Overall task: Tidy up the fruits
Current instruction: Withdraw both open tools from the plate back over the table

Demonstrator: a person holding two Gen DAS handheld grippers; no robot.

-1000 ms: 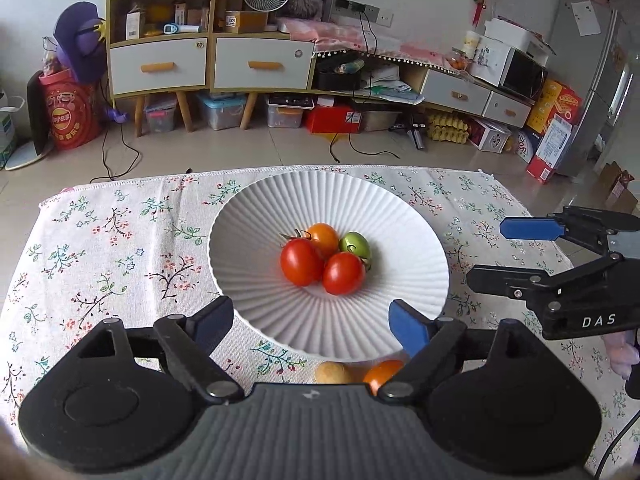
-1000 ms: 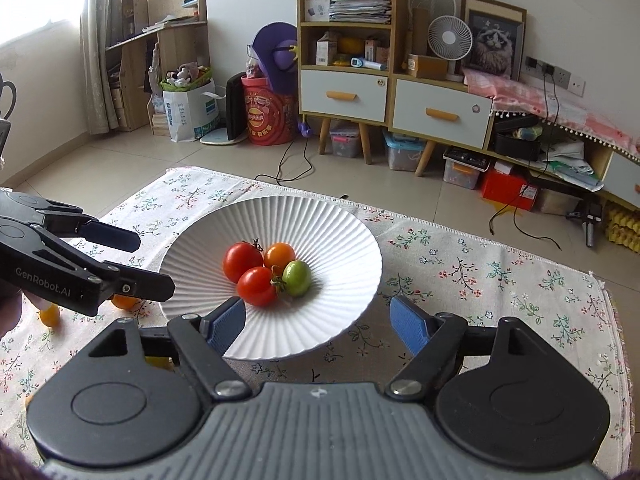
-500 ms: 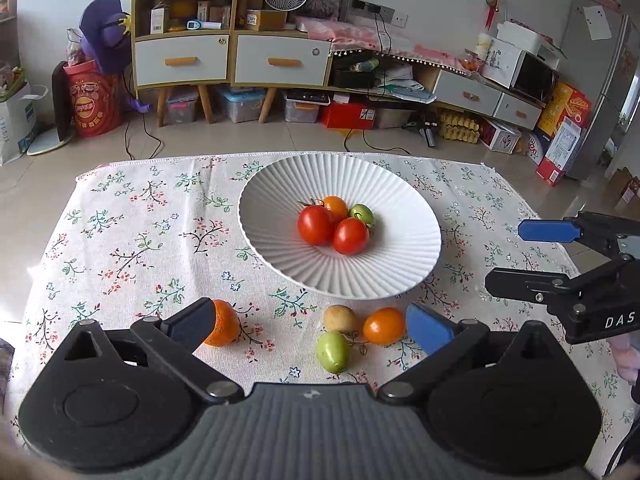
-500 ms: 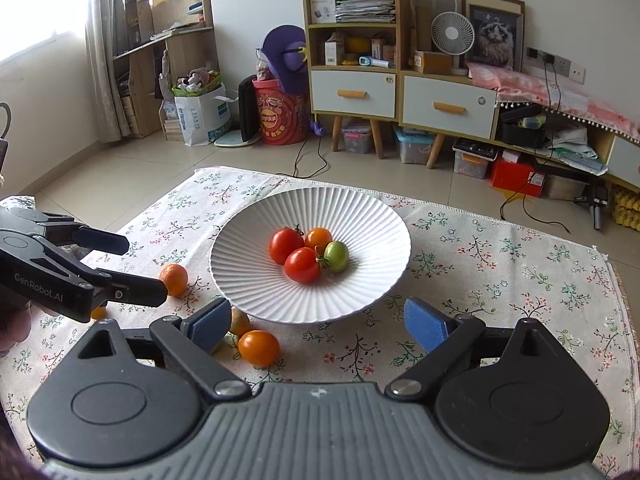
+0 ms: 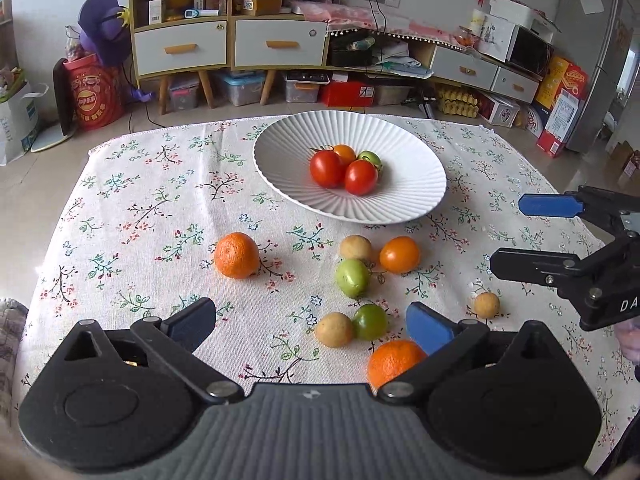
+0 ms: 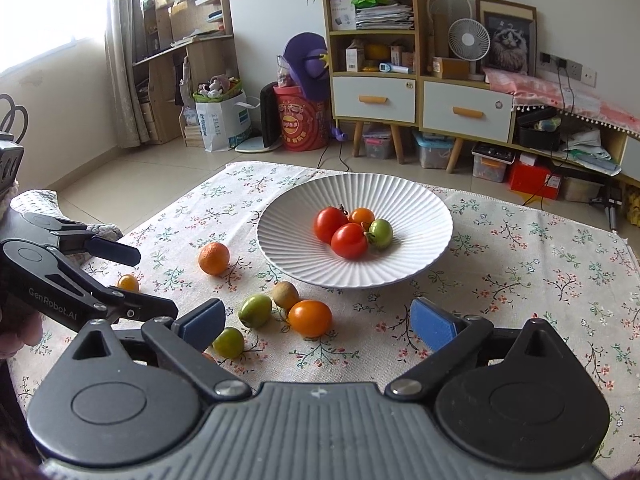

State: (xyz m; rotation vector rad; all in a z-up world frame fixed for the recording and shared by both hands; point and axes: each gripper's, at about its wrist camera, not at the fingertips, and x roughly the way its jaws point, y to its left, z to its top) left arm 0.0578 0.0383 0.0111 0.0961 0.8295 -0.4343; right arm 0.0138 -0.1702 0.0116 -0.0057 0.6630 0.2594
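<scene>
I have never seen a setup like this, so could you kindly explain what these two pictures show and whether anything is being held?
There is no robot here: a person holds a two-finger claw in each hand, with a wide-angle camera on each looking along its fingers. One picture looks out from the left claw, the other from the right claw, whose jaws are opening. Nothing is held by either. On the flowered tablecloth stands a white ribbed plate with four small tomatoes. Loose fruit lies in front of it, including a mandarin and a green tomato.
</scene>
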